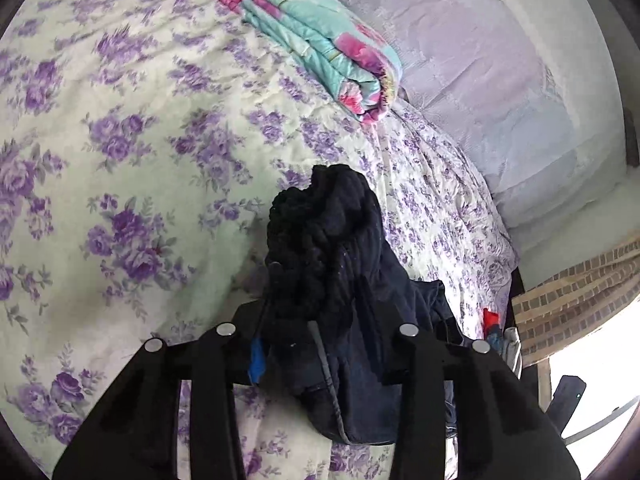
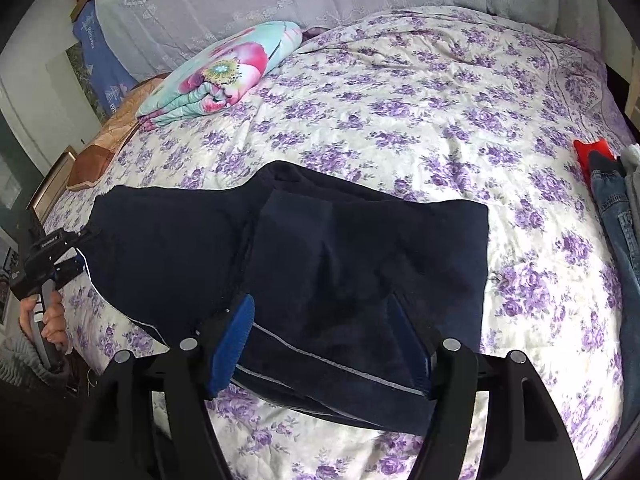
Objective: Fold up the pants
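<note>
Navy fabric, the pants (image 2: 320, 248), lies across the near half of the bed (image 2: 400, 92), its long axis running left to right in the right wrist view, folded over itself with a grey piped edge along the near side. The left end is lifted off the quilt where the left gripper (image 2: 78, 256) is clamped on it; in the left wrist view that bunched cloth (image 1: 320, 264) fills the space between the fingers and hides the pads almost wholly, so only a sliver of blue shows. The right gripper (image 2: 324, 320) has its fingers spread wide, one blue pad (image 2: 234, 336) on each side of the near edge; whether they press the cloth is hard to make out. A folded teal and pink blanket (image 2: 224, 72) sits far left. Jeans (image 2: 616, 216) and something red (image 2: 588, 152) lie at the right edge, cut off by the lens rim.
</note>
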Demonstrator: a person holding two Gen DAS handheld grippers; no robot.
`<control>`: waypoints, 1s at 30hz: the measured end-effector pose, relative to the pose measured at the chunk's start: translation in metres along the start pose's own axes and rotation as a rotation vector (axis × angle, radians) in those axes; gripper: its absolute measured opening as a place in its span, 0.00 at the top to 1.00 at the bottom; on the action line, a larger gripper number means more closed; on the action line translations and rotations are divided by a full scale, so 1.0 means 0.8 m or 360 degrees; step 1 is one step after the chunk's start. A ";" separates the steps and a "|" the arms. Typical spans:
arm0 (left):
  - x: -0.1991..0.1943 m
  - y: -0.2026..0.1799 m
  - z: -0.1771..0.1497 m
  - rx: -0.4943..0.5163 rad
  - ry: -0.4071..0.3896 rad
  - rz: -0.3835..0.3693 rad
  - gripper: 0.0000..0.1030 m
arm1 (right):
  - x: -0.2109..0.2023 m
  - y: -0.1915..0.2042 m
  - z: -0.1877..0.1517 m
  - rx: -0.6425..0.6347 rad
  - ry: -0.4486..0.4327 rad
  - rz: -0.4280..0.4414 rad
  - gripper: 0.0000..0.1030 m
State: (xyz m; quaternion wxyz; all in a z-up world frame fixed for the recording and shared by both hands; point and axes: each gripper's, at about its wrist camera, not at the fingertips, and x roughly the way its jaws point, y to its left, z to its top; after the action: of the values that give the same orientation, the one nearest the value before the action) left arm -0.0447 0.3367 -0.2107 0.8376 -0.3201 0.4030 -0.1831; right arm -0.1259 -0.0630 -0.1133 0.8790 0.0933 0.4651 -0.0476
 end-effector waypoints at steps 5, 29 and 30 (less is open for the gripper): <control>0.017 -0.019 -0.001 0.0091 0.0037 0.0142 0.52 | 0.008 0.011 0.004 -0.0047 0.0007 0.0055 0.33; -0.020 -0.205 -0.006 0.0499 0.0016 -0.0108 0.76 | 0.106 0.027 0.015 -0.0257 0.0113 -0.0057 0.23; -0.018 -0.223 -0.011 0.0560 0.0024 -0.0124 0.76 | 0.086 0.012 0.014 -0.0172 0.0044 0.0008 0.23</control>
State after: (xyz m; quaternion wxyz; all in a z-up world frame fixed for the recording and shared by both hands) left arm -0.0688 0.2117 -0.0847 0.8699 -0.1827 0.3584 -0.2855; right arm -0.0761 -0.0555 -0.1628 0.8763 0.0473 0.4790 -0.0189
